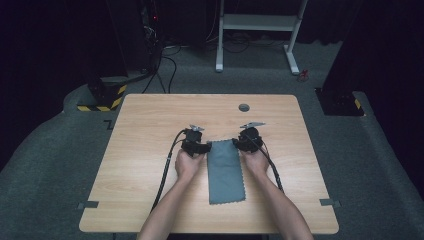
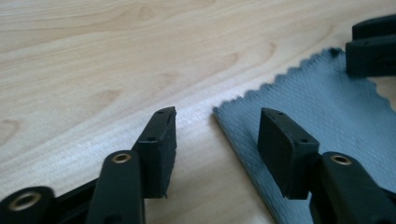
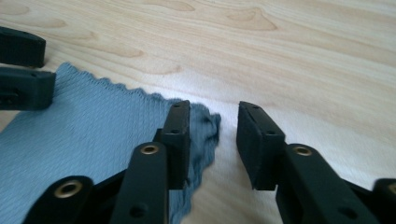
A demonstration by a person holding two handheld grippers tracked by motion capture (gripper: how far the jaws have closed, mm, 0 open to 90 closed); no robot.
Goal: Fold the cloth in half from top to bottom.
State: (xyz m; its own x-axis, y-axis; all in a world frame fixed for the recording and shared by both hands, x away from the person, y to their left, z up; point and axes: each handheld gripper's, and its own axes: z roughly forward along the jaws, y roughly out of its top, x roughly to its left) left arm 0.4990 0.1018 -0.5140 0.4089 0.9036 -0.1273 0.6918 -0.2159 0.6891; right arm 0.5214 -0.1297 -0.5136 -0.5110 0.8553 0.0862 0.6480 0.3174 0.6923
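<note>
Both tongs stand open at the far corners of the grey cloth (image 1: 226, 171), which lies flat, folded into a narrow strip, mid-desk (image 1: 150, 115); left tongs (image 2: 217, 133) and right tongs (image 3: 214, 135) hold nothing, so the fold looks done, further folding perhaps remaining

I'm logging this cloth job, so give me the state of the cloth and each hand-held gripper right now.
Grey cloth: lying flat on the wooden table, one far corner rumpled.
Left hand-held gripper: open, straddling the cloth's far corner, not gripping.
Right hand-held gripper: open, rumpled corner between its jaws, unpinched.
</note>
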